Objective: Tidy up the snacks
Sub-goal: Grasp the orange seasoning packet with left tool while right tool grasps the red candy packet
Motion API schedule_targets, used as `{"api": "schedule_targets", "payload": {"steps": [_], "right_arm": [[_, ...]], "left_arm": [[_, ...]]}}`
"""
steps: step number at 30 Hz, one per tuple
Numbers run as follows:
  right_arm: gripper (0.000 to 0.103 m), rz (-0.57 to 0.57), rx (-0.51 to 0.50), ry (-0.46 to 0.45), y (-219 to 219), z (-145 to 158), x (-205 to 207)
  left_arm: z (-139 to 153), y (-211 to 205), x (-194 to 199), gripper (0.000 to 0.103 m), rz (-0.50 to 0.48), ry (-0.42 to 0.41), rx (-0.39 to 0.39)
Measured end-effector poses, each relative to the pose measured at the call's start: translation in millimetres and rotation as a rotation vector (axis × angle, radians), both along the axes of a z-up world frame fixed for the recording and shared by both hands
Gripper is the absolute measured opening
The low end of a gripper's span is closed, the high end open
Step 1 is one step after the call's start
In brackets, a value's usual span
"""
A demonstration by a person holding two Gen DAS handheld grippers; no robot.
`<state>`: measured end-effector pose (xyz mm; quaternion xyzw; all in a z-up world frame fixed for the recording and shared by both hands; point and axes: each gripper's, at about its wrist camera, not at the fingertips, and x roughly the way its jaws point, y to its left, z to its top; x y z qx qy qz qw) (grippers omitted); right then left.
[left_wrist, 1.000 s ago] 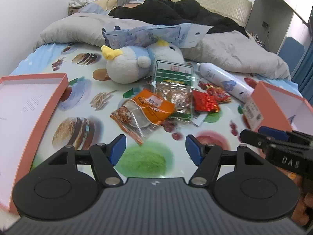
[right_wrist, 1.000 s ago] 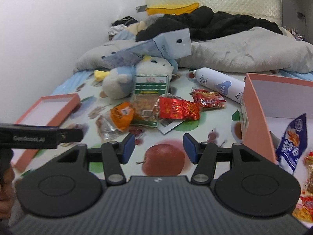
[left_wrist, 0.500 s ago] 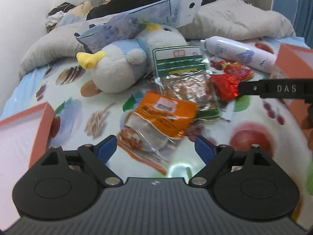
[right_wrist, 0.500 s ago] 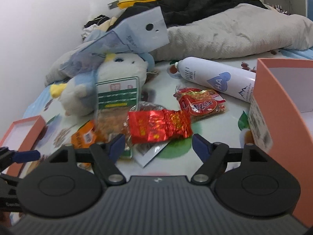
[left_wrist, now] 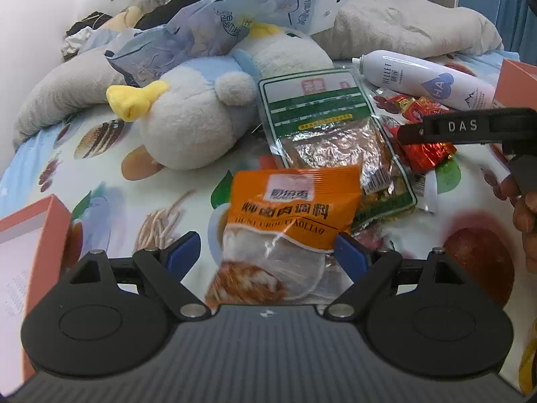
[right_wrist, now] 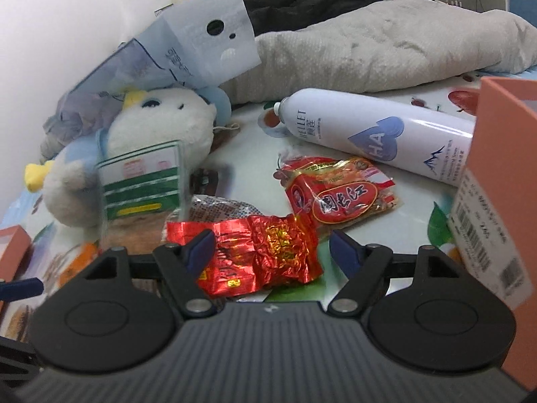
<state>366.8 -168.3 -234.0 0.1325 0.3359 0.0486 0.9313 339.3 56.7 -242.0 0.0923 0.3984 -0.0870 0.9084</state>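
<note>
On the fruit-printed bed sheet, the left tool stands wide around the orange-and-clear plastic seasoning packet at its twelve o'clock, while the right tool brackets the crinkled red foil snack packet, each seemingly spread to clear its packet's width before pinching.

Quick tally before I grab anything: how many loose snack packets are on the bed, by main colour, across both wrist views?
Orange: 1, the orange seasoning packet
Green: 1, the green-striped packet
Red: 2, the crinkled red foil packet and the red-labelled packet
Total: 4 loose packets. The white spray can and plush toy are not counted.
</note>
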Motion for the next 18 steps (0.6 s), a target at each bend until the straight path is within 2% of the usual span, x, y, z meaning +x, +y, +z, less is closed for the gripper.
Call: {"api": "schedule_targets", "payload": {"steps": [3,5,8,10,11,13,18], "right_arm": [[0.076,-0.008,0.013,0.000,-1,-4,1],[0.075,0.004,-0.012,-0.003,1,-5,0],[0.067,0.018,-0.050,0.005,4,-6,0],[0.054,0.024,-0.057,0.008,5,-5,-1],[0.050,0.022,-0.069,0.007,5,-4,-2],[0.042,0.020,-0.076,0.005,4,-3,-3],[0.040,0.025,-0.093,0.008,3,3,-9]], "left_arm": [[-5,5,6,0.089,0.001,0.013,-0.042],[-7,7,8,0.089,0.012,0.026,-0.077],[-10,9,9,0.089,0.029,0.051,-0.129],[-12,8,7,0.085,0.038,0.053,-0.146],[-13,7,6,0.079,0.043,0.058,-0.155],[-12,4,2,0.077,0.050,0.051,-0.149],[-7,4,-5,0.065,0.069,0.054,-0.156]]}}
